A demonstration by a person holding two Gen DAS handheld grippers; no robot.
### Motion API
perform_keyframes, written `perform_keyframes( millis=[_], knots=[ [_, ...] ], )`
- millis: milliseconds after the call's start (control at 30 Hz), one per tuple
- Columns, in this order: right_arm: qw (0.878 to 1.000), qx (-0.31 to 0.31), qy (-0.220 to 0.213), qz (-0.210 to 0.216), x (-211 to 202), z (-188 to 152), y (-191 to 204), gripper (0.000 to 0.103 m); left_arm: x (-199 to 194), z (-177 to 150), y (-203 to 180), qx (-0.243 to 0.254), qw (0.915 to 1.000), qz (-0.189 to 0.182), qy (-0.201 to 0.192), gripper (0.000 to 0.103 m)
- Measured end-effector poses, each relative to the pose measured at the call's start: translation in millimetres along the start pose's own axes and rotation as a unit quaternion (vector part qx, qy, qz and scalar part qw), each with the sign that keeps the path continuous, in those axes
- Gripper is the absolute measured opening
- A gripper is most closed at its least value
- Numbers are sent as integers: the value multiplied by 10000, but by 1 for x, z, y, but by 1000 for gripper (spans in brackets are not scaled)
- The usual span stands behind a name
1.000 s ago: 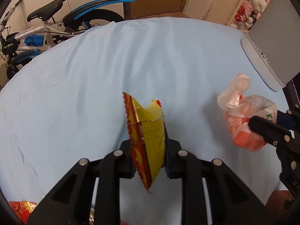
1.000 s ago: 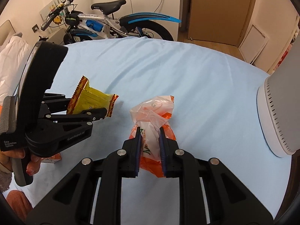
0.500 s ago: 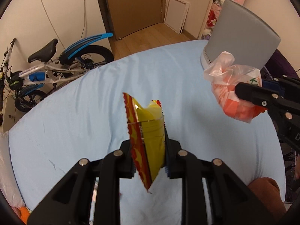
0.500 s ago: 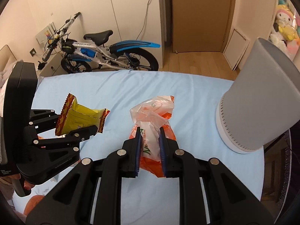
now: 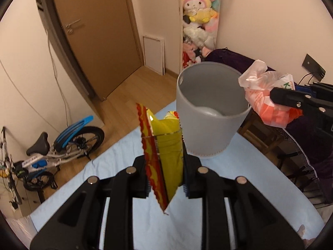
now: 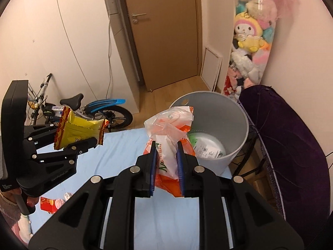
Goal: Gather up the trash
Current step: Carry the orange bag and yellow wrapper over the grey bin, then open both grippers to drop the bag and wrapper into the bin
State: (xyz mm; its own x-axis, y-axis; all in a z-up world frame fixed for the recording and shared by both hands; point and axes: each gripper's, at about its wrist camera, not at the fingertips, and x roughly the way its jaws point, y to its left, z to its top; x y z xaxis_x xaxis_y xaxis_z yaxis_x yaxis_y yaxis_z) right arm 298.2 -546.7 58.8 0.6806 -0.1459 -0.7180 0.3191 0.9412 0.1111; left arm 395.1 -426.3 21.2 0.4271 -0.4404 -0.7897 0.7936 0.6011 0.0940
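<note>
Yellow snack wrapper (image 5: pixel 164 152) with red-and-orange zigzag edges, crumpled, held edge-on and upright above the pale blue sheet, its lower tip pointing downward. Crumpled clear plastic bag (image 6: pixel 169 143) printed in orange and white with green lettering, bunched and raised in the air, its top level with the bin's rim. Grey round trash bin (image 5: pixel 210 112), upright and open-topped, standing at the sheet's far edge; inside it lies what appears to be white printed packaging (image 6: pixel 205 148) on the bottom.
</note>
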Motion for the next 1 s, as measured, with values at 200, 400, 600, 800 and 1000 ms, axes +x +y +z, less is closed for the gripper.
perform_keyframes(
  millis=[200, 400, 600, 800, 1000],
  knots=[
    [9991, -77, -317, -283, -34, 52, -46, 16, -19, 77, -27, 455, 9981, -97, -403, 23],
    [9986, -218, -350, -345, -36, 91, -69, 16, -11, 123, -57, 793, 9954, -151, -519, 23],
    [9995, -183, -145, -207, -19, 119, -90, 17, 4, 147, -63, 691, 9965, -102, -459, 24],
    [9997, -162, 192, 23, 4, 136, -98, 38, 8, 157, -69, 684, 9964, -86, -486, 28],
    [9998, -168, 93, -86, 8, 140, -103, 42, 12, 155, -72, 640, 9962, 211, -560, 70]
  ],
)
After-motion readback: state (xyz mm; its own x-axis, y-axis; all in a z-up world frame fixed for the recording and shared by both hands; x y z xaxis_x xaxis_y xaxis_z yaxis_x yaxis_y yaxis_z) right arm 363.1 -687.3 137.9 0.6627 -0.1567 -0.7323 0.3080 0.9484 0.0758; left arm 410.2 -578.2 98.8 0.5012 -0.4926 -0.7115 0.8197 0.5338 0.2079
